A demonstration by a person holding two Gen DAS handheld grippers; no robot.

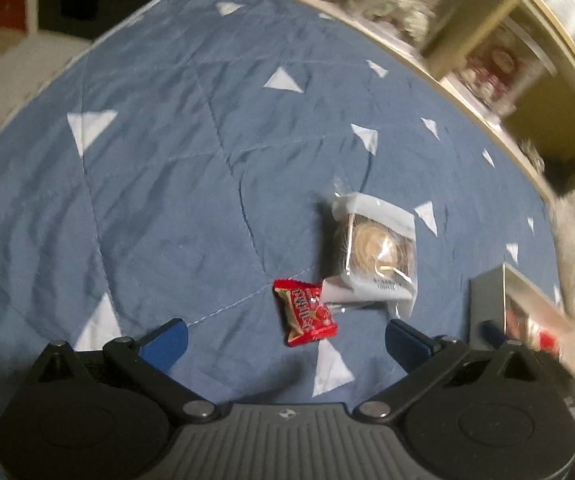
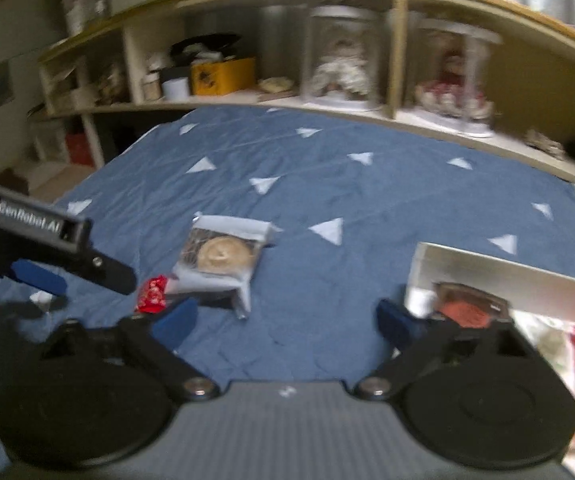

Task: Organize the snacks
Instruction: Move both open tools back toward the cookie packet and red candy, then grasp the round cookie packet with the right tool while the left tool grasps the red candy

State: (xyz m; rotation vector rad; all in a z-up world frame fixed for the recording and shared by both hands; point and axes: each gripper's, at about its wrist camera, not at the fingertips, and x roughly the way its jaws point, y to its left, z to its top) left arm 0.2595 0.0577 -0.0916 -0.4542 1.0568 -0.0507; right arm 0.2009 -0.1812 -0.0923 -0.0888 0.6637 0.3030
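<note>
Two loose snacks, a red candy wrapper [image 1: 305, 317] and a clear-packed pastry [image 1: 375, 254], lie touching on the blue quilt [image 1: 167, 160] just beside the open box [image 2: 499, 280], presumably awaiting sorting, with left gripper [image 1: 285, 330] and right gripper [image 2: 287, 320] both spread and empty.

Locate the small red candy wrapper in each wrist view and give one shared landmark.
Left wrist: the small red candy wrapper lies low and centre on the blue quilt, just ahead of the open claw.
Right wrist: it sits low and left, partly behind that claw's left finger.
Shared landmark: the clear-wrapped pastry packet right beside the wrapper in both views.
</note>
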